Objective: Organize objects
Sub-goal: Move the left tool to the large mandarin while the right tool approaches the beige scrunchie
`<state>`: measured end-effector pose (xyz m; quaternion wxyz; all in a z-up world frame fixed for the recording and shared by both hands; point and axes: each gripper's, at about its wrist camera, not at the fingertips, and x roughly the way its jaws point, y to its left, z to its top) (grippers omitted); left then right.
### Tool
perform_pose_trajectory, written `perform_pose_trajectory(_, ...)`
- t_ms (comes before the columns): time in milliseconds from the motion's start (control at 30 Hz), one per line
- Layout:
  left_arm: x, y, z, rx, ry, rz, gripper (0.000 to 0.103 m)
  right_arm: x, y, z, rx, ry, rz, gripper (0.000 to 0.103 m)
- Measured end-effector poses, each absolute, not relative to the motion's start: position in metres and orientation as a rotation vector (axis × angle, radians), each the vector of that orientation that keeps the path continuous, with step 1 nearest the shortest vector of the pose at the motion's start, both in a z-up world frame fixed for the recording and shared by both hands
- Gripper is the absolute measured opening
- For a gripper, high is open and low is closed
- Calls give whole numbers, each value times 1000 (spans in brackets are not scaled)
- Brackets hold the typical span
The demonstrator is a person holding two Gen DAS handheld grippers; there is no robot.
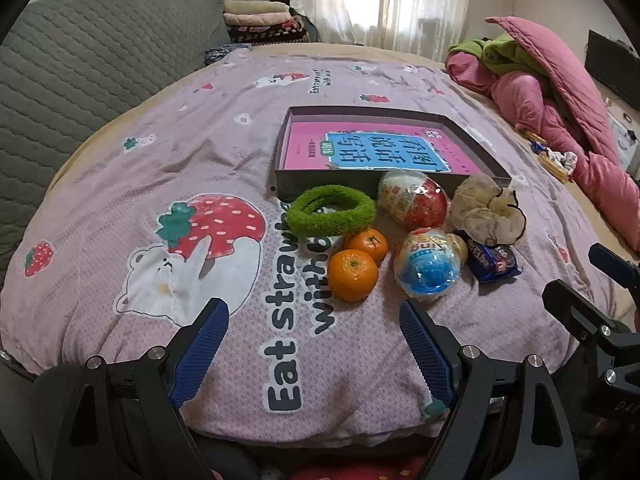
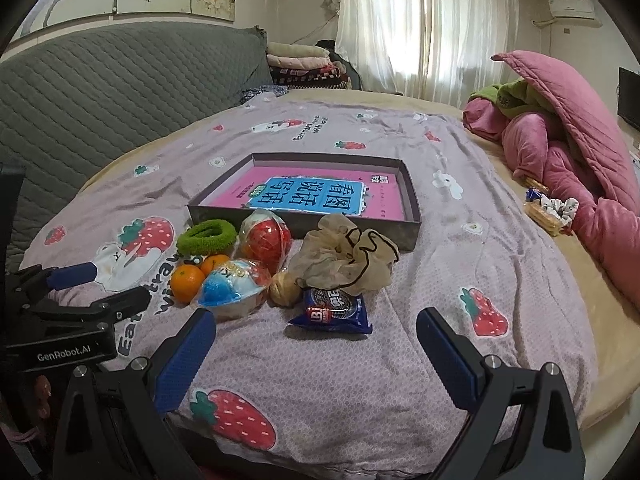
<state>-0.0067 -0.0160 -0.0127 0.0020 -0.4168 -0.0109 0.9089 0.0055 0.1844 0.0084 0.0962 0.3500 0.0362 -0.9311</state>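
1. Both grippers hover short of the pile, jaws spread wide and empty: left gripper point(image 1: 314, 330), right gripper point(image 2: 316, 334).
2. Nothing is yet in the shallow box point(image 2: 412, 216) just behind the pile; it holds only a pink book with Chinese lettering.
3. Left to right, the risks:
   - The green hair ring point(image 1: 332, 210) may sag.
   - The tangerines point(image 1: 353, 275) and wrapped toy eggs point(image 1: 428, 266) may roll on soft bedding.
   - The beige scrunchie point(image 2: 348, 258) may snag.
   - The blue biscuit packet point(image 2: 334, 312) may crush.
4. The bedspread point(image 1: 120, 160) reads "Eat straw…"; the left gripper's body reads "GenRobot.AI".
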Motion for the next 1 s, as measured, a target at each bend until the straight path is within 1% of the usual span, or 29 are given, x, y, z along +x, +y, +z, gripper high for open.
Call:
perform_pose_trajectory(267,-11,-16,-21,-1341,-43,2833,88,0,185,-2,1076,106,-2741,101)
perform_pose_trajectory(433,-13,-14,-25,-1345,-12,2825,88,-4,188,-7,1091,91,-2738,101)
perform_pose_trajectory(833,-30,-22,-38,-1367,-100,2791,88,-20,200,-17,1133,49,-2737,101)
perform_pose_trajectory(1000,-35,-21,-42,-1378,-87,2789,88,-28,201,-18,1135,47,-2737,101)
